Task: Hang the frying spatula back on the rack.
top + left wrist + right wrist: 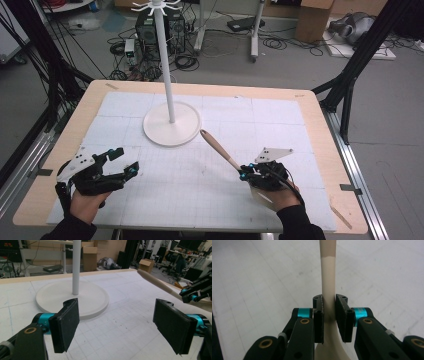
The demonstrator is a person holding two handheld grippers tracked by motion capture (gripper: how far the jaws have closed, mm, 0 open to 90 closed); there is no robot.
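A long utensil [216, 146] with a tan wooden handle and a cream neck slants up off the white mat, its handle tip pointing toward the stand. My right gripper [246, 173] is shut on the cream neck [329, 277], the pads [340, 312] pressing it from both sides, and the utensil widens below the jaws. In the left gripper view the handle [155, 281] juts in from the right, held by the right gripper [193, 293]. My left gripper [126, 161] rests at the front left of the mat, open [117, 320] with nothing between its pads.
A white stand with a round base [187, 131] and a tall pole [165, 65] topped with hooks stands at the back middle of the mat [200, 195]. The wooden table edge [345, 165] frames the mat. Cables, boxes and black frame legs lie beyond the table.
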